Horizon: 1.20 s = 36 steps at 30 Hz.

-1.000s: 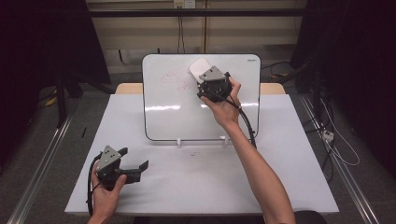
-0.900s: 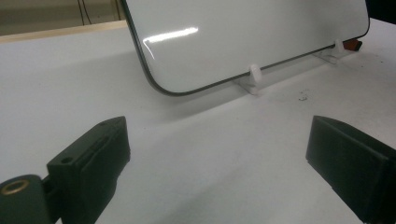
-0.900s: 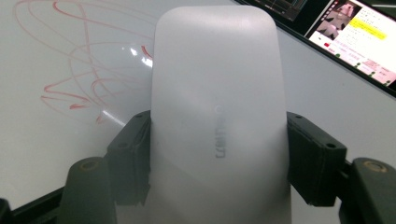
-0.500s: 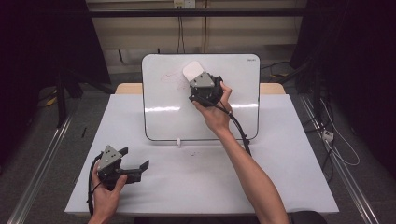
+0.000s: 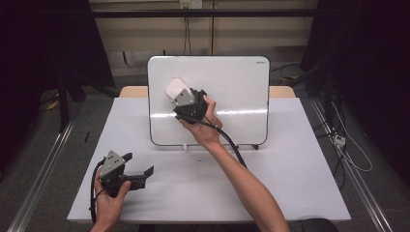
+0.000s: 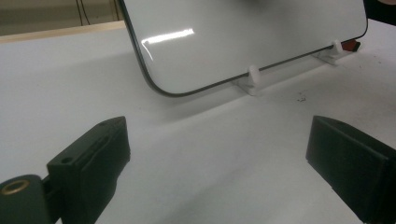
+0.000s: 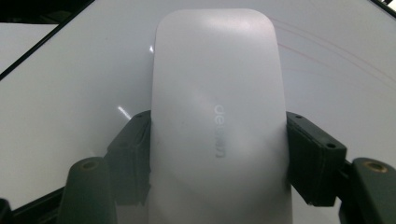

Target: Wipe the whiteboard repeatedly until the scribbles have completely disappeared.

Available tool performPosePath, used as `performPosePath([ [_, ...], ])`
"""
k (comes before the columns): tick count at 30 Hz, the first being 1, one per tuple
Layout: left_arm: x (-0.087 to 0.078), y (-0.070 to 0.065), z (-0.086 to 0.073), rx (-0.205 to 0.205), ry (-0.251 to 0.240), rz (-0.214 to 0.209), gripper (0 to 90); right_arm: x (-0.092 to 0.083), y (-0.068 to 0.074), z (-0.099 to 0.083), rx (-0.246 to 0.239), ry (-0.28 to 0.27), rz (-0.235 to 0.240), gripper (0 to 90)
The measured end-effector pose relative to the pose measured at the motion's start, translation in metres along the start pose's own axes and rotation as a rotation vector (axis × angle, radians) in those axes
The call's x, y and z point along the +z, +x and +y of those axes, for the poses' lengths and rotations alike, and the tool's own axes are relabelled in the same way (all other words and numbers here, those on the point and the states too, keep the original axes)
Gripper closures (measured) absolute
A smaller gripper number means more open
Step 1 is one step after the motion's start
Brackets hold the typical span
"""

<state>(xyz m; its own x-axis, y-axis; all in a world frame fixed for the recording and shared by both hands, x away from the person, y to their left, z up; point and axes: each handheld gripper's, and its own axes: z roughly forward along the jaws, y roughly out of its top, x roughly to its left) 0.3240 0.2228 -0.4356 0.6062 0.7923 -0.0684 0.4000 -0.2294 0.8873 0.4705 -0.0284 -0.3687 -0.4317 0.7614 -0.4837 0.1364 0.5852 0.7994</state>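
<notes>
Two tongs, one eraser at work on the board

We hold the white eraser (image 7: 217, 126) flat against the upright whiteboard (image 5: 232, 92), at its upper left. The right gripper (image 5: 180, 96) pinches the eraser by its sides, jaws pressed on it. To wipe well, we judge steady pressure and overlapping passes over the faint red arcs (image 7: 327, 44) are needed, without tipping the board. Our left gripper (image 5: 138, 169) rests on the table (image 5: 290, 193), jaws spread and holding nothing.

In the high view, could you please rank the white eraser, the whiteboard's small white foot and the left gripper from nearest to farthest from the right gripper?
1. White eraser: clamped in the right gripper's fingers, against the whiteboard.
2. Small white foot: below, at the board's bottom edge.
3. Left gripper: far down-left, near the table's front.
</notes>
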Motion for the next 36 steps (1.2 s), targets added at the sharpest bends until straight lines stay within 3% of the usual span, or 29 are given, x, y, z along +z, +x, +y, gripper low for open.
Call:
performPosePath([
  [3, 0.0, 0.0, 0.0, -0.001, 0.0, -0.002, 6.1, -0.001, -0.01, 0.002, 0.009, 0.001, -0.018, 31.7],
  [7, -0.001, -0.001, 0.0, -0.003, -0.007, 0.0, 6.0, 0.0, -0.032, 0.003, 0.067, -0.004, -0.053, 31.7],
  [15, -0.002, 0.0, 0.0, -0.006, -0.003, -0.002, 6.1, -0.01, -0.096, -0.009, 0.192, 0.0, -0.15, 31.7],
  [19, -0.002, 0.0, 0.0, -0.012, -0.008, 0.002, 6.0, -0.017, -0.113, -0.018, 0.22, 0.009, -0.171, 31.7],
  [22, -0.001, -0.001, 0.0, -0.003, 0.0, 0.001, 6.0, -0.016, -0.107, -0.016, 0.223, 0.016, -0.193, 31.7],
  [25, 0.0, -0.001, 0.001, 0.005, 0.005, 0.001, 6.1, -0.013, -0.096, -0.014, 0.207, 0.021, -0.176, 31.7],
  [36, -0.001, -0.001, 0.001, -0.002, -0.006, 0.002, 6.0, -0.001, -0.033, 0.002, 0.064, 0.016, -0.083, 31.8],
])
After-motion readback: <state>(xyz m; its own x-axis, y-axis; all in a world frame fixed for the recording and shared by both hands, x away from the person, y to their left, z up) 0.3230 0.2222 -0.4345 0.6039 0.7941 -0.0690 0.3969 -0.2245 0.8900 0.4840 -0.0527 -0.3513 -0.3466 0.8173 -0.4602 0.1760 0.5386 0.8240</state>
